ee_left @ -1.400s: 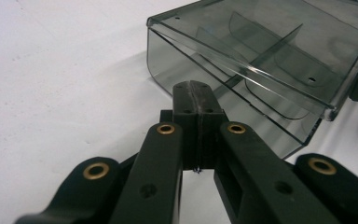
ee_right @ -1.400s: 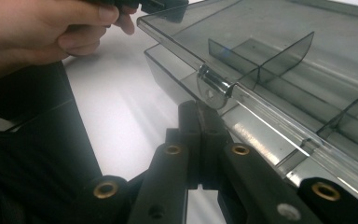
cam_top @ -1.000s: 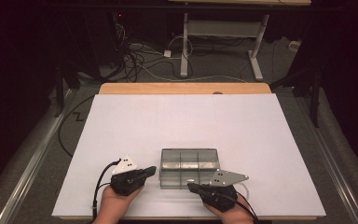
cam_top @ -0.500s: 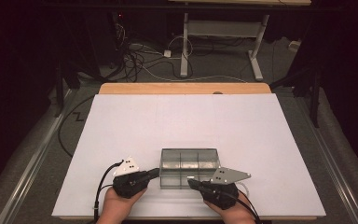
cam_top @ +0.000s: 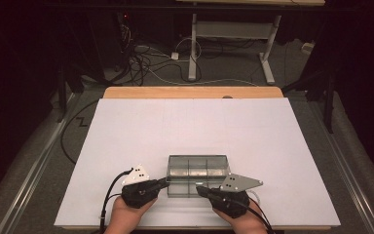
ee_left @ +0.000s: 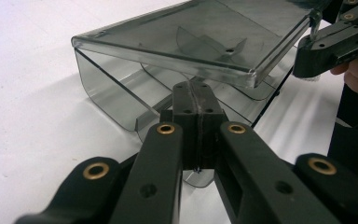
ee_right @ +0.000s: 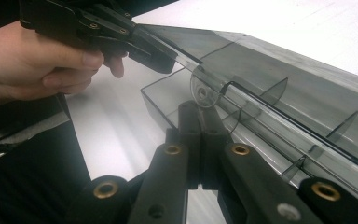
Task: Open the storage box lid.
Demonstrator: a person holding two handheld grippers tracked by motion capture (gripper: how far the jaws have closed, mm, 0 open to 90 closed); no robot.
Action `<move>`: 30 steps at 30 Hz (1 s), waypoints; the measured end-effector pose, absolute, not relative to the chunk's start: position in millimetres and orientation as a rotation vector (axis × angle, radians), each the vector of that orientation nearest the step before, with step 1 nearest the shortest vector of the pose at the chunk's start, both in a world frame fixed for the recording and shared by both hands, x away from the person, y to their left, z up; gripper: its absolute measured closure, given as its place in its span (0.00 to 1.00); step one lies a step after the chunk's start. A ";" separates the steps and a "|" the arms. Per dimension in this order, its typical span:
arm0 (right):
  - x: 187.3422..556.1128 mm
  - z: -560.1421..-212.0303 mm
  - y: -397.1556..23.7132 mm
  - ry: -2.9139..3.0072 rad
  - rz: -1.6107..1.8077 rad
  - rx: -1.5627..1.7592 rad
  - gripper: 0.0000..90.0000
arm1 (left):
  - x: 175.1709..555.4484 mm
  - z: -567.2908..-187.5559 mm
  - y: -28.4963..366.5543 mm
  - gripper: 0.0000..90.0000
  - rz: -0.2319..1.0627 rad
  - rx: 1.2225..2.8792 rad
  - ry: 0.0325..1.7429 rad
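A smoky clear plastic compartment box sits near the front edge of the white table. Its lid stands slightly raised over the dividers. My left gripper is shut, its joined tips just under the lid's front lip at the box's left corner. My right gripper is shut too, and its tips meet the front edge by a small round tab. The right gripper touches the lid's far corner in the left gripper view. In the right gripper view the left gripper and its hand lie along the lid.
The white sheet covers a wooden tabletop whose far strip shows. Beyond it lie floor cables and a white desk frame. Metal rails run along both sides of the table.
My left gripper has crept a little rightward against the box's front-left corner. The right gripper and the box have stayed where they were.
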State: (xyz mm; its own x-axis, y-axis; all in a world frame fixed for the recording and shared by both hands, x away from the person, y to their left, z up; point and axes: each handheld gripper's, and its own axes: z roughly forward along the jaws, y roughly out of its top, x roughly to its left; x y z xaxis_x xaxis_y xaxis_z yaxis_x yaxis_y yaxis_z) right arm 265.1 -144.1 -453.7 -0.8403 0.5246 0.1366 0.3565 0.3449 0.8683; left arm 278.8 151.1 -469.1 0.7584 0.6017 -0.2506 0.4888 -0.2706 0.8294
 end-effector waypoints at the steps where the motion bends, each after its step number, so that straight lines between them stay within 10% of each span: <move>1: 265.0 -453.9 -144.1 2.436 1.505 0.807 1.00 | 278.8 -468.9 150.8 0.98 0.138 1.925 0.829; 30: 262.6 -455.6 -183.7 2.329 1.425 0.954 1.00 | 288.1 -461.6 149.9 0.98 0.145 1.905 0.799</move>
